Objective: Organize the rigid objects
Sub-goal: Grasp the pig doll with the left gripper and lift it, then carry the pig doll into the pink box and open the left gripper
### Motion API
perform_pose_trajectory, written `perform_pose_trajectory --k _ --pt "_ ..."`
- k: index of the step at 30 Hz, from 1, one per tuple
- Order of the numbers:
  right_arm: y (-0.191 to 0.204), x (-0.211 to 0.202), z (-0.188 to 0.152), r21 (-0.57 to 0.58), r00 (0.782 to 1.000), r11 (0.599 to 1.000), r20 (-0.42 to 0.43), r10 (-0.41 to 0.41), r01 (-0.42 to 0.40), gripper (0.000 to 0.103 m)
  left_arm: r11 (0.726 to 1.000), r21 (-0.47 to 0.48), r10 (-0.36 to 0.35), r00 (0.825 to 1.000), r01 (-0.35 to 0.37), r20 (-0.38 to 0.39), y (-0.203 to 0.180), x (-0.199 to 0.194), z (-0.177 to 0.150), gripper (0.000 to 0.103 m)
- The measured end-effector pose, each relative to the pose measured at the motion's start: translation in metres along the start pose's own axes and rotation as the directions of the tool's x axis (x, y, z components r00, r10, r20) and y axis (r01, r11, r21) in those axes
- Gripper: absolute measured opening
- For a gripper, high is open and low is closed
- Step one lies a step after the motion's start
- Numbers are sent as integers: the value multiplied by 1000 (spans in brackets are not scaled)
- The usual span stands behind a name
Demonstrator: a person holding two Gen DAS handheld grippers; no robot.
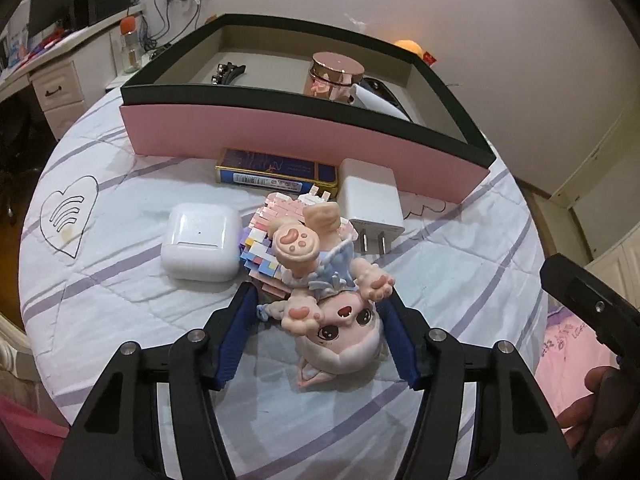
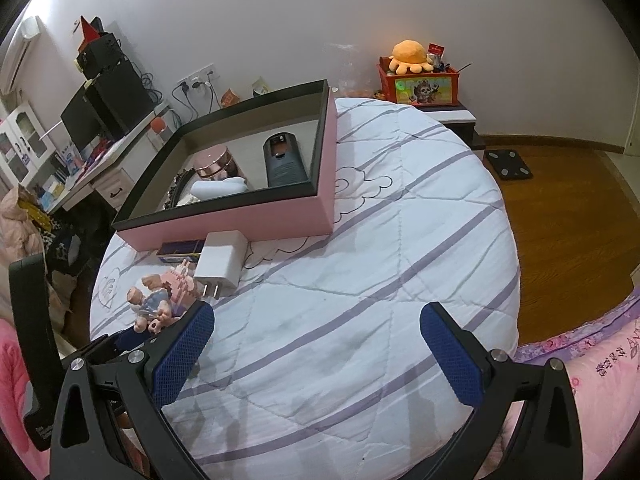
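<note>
Left gripper [image 1: 320,320] sits nearest, jaws partly drawn in around one pink doll figure [image 1: 332,320] lying upside down on the quilt [image 1: 120,280]; the right blue pad touches the doll's head, the left pad stands just off it, so no full clamp visible. No earlier frame to compare. Right gripper [image 2: 316,344] hangs over bare quilt with jaws wide, nothing between them; plenty of free striped quilt ahead of it and to its right, up to the rounded bed edge where the wood floor [image 2: 560,208] starts. Around the doll it is crowded: one pastel brick model [image 1: 272,240] touching its legs, one white earbud case [image 1: 202,246] just beside the bricks on the left, one white plug charger [image 1: 370,200] just beyond with two prongs facing the camera, one blue-and-gold tin [image 1: 276,174] lying flat against the box wall. Farther off, one pink box [image 1: 280,136] with a dark rim, open top, sits on the quilt; inside: one rose-gold lidded jar [image 1: 336,74], one black hair clip [image 1: 230,72], one white item [image 2: 218,188] hard to identify, one dark cylindrical device [image 2: 284,156]. Much of the box floor is still bare. Beyond the bed, a desk [image 1: 56,80] at left, a red crate [image 2: 420,84] with an orange plush on top by the wall.
</note>
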State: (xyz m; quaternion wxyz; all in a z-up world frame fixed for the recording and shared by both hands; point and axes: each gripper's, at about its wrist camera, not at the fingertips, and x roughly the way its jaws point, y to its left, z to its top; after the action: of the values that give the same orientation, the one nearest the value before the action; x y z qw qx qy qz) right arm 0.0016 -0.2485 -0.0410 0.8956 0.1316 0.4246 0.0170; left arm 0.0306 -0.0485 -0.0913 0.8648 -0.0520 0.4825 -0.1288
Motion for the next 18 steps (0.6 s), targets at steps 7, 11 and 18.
perform_pose_trajectory --k 7,11,18 --pt "5 -1 -1 -10 1000 1000 -5 -12 12 103 1000 15 19 1000 -19 18 -1 7 5 64" --pt "1 -2 0 2 1000 1000 -4 -24 24 103 1000 9 -5 1000 5 11 5 0 1 61" --pt "4 -1 1 2 1000 1000 -2 -28 28 103 999 32 -15 1000 14 19 4 -20 -2 61"
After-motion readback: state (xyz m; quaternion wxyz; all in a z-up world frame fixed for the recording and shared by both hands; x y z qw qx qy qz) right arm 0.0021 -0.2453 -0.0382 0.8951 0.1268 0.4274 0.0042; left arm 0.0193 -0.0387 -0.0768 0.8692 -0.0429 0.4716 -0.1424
